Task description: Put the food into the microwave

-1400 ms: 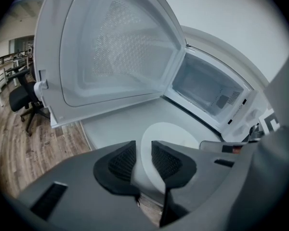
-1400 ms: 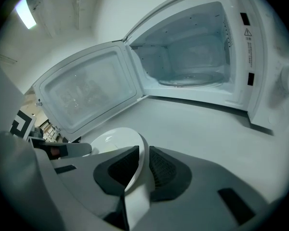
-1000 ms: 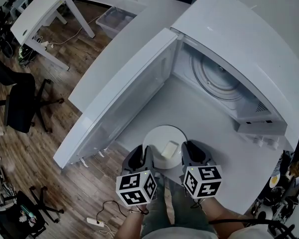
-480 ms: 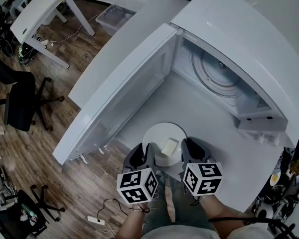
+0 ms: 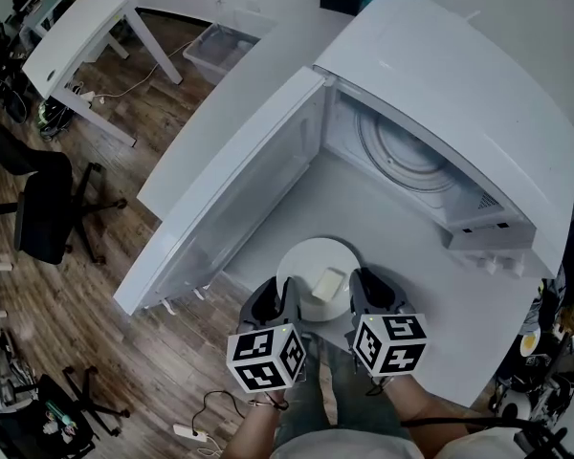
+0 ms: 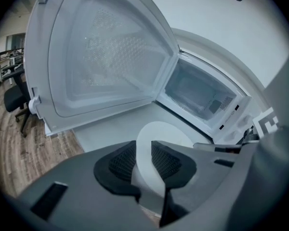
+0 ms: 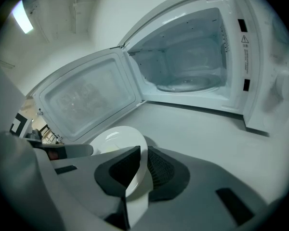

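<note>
A white plate point(image 5: 311, 267) with a pale yellow block of food point(image 5: 325, 284) on it is held just above the white counter, in front of the microwave. My left gripper point(image 5: 285, 301) is shut on the plate's left rim point(image 6: 143, 162). My right gripper point(image 5: 352, 299) is shut on the right rim point(image 7: 137, 172). The white microwave point(image 5: 440, 94) stands ahead with its door point(image 5: 231, 191) swung wide to the left. Its cavity shows a round glass turntable point(image 5: 411, 151) point(image 7: 188, 84).
The counter point(image 5: 383, 237) ends near my body, with wood floor below. A control panel point(image 7: 282, 81) sits right of the cavity. A black office chair point(image 5: 43, 208), a white desk point(image 5: 77, 32) and a clear bin point(image 5: 220, 41) stand on the floor to the left.
The plate and both grippers have stayed close to where they were, at most slightly forward; the view has shifted a little. Both grips are unchanged.
</note>
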Demonstrator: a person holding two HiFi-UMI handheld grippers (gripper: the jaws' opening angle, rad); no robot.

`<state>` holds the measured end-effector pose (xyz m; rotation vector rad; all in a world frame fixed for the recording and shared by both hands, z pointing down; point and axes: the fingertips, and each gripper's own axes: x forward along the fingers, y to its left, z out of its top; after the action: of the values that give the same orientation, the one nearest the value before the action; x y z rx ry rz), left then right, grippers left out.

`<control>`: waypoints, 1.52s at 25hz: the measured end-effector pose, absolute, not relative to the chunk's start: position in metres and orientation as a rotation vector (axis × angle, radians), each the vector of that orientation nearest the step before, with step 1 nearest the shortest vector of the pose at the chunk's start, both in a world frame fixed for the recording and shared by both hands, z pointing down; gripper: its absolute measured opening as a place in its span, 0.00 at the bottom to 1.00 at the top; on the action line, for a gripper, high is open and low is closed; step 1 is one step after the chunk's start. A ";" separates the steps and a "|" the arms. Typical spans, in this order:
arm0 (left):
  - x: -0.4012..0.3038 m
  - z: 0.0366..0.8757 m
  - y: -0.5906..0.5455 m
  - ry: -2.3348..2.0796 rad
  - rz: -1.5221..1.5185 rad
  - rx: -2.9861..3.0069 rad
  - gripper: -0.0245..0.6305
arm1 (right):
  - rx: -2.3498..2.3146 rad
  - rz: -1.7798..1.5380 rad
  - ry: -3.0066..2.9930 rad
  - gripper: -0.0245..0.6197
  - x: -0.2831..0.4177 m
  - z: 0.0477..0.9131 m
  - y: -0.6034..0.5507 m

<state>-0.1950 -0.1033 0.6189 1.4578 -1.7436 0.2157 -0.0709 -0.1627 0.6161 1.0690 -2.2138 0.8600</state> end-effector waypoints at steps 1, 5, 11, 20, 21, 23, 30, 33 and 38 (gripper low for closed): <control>-0.194 0.616 -0.105 -1.742 0.216 1.466 0.19 | 1.076 0.861 -2.216 0.13 -0.070 0.613 -0.163; -0.191 0.604 -0.112 -1.733 0.217 1.497 0.19 | 1.106 0.861 -2.225 0.13 -0.065 0.601 -0.168; -0.179 0.579 -0.122 -1.715 0.211 1.556 0.19 | 1.168 0.854 -2.243 0.13 -0.052 0.575 -0.175; -0.164 0.540 -0.154 -1.691 0.208 1.692 0.19 | 1.291 0.832 -2.284 0.13 -0.033 0.537 -0.194; -0.163 0.536 -0.157 -1.688 0.209 1.704 0.19 | 1.302 0.832 -2.287 0.13 -0.031 0.533 -0.195; -0.160 0.526 -0.164 -1.683 0.207 1.731 0.19 | 1.326 0.830 -2.294 0.13 -0.027 0.523 -0.199; -0.150 0.499 -0.179 -1.663 0.189 1.807 0.19 | 1.399 0.805 -2.317 0.13 -0.016 0.497 -0.210; -0.147 0.494 -0.183 -1.654 0.189 1.825 0.19 | 1.418 0.803 -2.320 0.13 -0.013 0.492 -0.213; -0.143 0.490 -0.191 -1.644 0.195 1.851 0.19 | 1.447 0.804 -2.323 0.13 -0.008 0.487 -0.217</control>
<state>-0.1429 -0.1909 0.4896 1.8510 -1.6439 0.1950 -0.0078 -0.2166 0.4873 1.4467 -2.3232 0.8043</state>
